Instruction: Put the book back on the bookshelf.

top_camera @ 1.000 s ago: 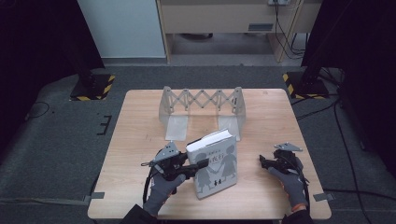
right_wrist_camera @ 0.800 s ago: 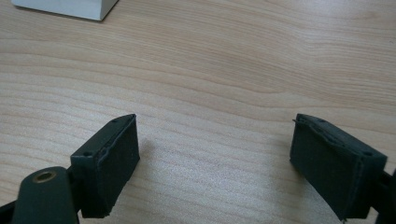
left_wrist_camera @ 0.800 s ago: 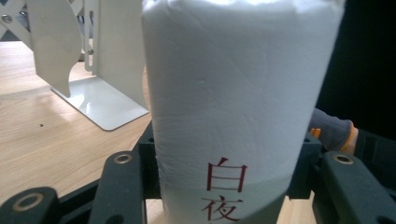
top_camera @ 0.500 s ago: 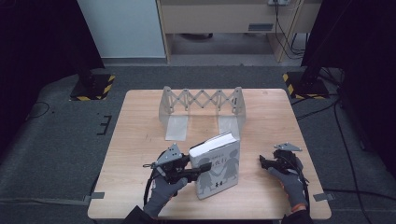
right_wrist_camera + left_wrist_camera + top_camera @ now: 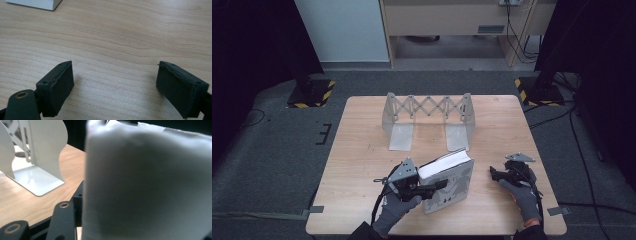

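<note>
Since a second ago the book [image 5: 447, 182] has tipped further up off its cover, its page edge now lifted toward the far side of the table [image 5: 362, 150], so the lift looks well begun and the carry to the rack is, I judge, next.

At the left, the left gripper [image 5: 432, 187] is clamped on the book's near edge, one jaw lying across the cover; in the left gripper view the pale page block [image 5: 147, 185] sits between the jaws. The book stands tilted at the table's near middle, well short of the bookend rack [image 5: 428, 120].

That white folding rack, beyond the book, holds nothing between its two end plates.

At the right, the right gripper [image 5: 498, 176] rests low over bare wood, its jaws wide apart and holding nothing.
</note>
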Tool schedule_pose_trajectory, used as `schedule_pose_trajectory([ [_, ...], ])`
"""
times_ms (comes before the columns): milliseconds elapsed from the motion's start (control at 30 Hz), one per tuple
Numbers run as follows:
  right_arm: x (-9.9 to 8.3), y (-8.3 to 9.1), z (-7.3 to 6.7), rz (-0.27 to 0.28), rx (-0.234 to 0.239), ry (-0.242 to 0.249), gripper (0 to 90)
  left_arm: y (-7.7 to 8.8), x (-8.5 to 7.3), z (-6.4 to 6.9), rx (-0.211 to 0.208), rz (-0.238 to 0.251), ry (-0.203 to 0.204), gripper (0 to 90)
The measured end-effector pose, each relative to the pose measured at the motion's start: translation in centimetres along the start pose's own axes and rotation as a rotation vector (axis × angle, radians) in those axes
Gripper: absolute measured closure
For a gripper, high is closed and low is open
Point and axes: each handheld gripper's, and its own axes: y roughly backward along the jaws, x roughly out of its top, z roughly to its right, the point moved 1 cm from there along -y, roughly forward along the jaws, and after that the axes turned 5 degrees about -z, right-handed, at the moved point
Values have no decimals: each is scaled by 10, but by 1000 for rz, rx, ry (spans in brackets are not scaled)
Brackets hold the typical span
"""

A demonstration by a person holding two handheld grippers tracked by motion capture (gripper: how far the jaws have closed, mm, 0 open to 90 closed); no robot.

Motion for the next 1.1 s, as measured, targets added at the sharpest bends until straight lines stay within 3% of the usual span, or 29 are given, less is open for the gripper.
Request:
schedule_pose_trajectory([
  [233,0,0,0,0,0,0,146,-1,1,1,27,0,-26,496],
  [533,0,0,0,0,1,3,145,-10,15,-19,30,-1,33,516],
  [700,0,0,0,0,2,2,145,-17,22,-21,96,3,-21,519],
  [733,0,0,0,1,3,3,145,-17,22,-25,104,11,-12,517],
  [833,0,0,0,1,3,3,145,-15,20,-28,98,17,-2,515],
  [967,0,0,0,-2,3,4,144,-10,15,-25,80,-6,-32,503],
  [1100,0,0,0,-3,-2,-5,127,-8,13,-20,89,-7,-47,490],
])
